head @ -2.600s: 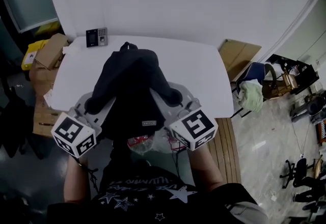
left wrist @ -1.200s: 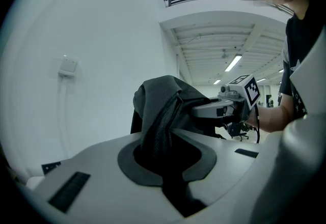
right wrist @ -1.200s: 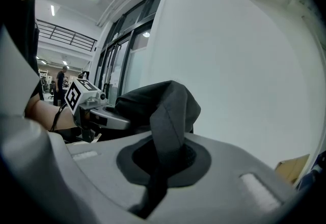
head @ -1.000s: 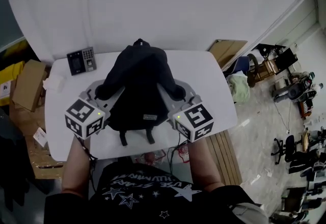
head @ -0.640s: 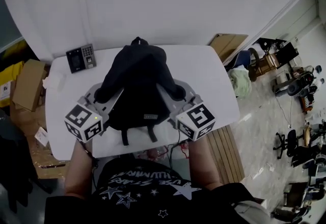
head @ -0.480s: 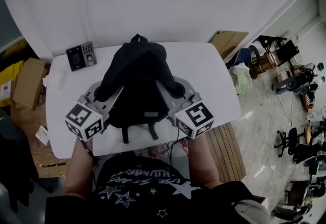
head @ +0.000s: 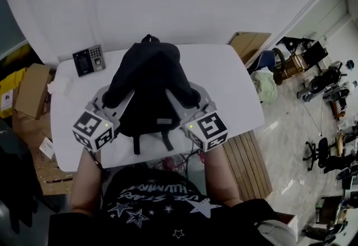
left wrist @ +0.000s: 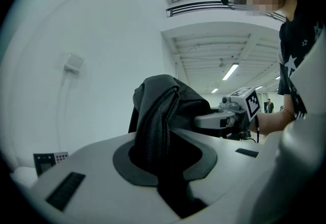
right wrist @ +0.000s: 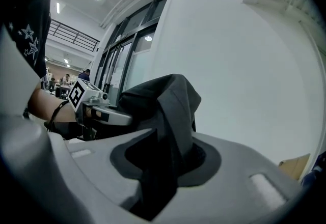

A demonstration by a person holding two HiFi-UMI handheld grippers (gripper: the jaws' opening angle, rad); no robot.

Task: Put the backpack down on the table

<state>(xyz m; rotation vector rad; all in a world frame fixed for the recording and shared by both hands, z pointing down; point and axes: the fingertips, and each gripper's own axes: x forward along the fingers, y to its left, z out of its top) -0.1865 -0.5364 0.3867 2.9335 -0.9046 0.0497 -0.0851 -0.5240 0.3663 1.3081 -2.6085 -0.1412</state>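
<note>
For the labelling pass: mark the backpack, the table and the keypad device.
backpack point(head: 146, 80), head view, on its black upper body.
table point(head: 230, 87), head view, on bare white top right of the backpack.
keypad device point(head: 88, 60), head view, on its middle, at the table's far left corner.

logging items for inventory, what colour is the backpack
The backpack is plain black, best seen in the head view.

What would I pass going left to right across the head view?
Cardboard box → left tongs → backpack → right tongs, opening with backpack fabric between them → pale green bundle.
</note>
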